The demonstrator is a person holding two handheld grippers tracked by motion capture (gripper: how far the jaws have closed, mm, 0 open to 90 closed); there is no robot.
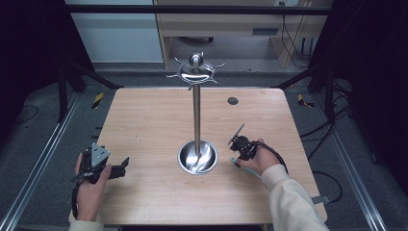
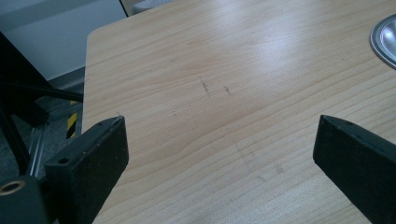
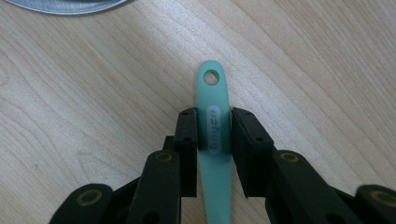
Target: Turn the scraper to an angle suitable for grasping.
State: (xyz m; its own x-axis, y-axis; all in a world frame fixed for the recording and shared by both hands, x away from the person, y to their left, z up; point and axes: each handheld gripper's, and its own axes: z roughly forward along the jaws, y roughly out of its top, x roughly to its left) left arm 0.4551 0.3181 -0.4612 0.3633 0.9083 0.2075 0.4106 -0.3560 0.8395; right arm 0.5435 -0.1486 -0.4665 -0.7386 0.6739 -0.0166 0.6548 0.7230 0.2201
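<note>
A mint-green utensil handle with a hanging hole at its tip lies flat on the wooden table. My right gripper is shut on it, one pad against each side just behind the hole. In the high view the right gripper sits right of the steel stand's round base, with the handle's tip poking out under the hand. My left gripper rests near the table's left edge. Its jaws stand wide open over bare wood in the left gripper view.
The steel stand has a tall pole topped by a ring of hooks. Its base rim shows as an edge in the right gripper view and as an edge in the left gripper view. A small dark disc sits at the back.
</note>
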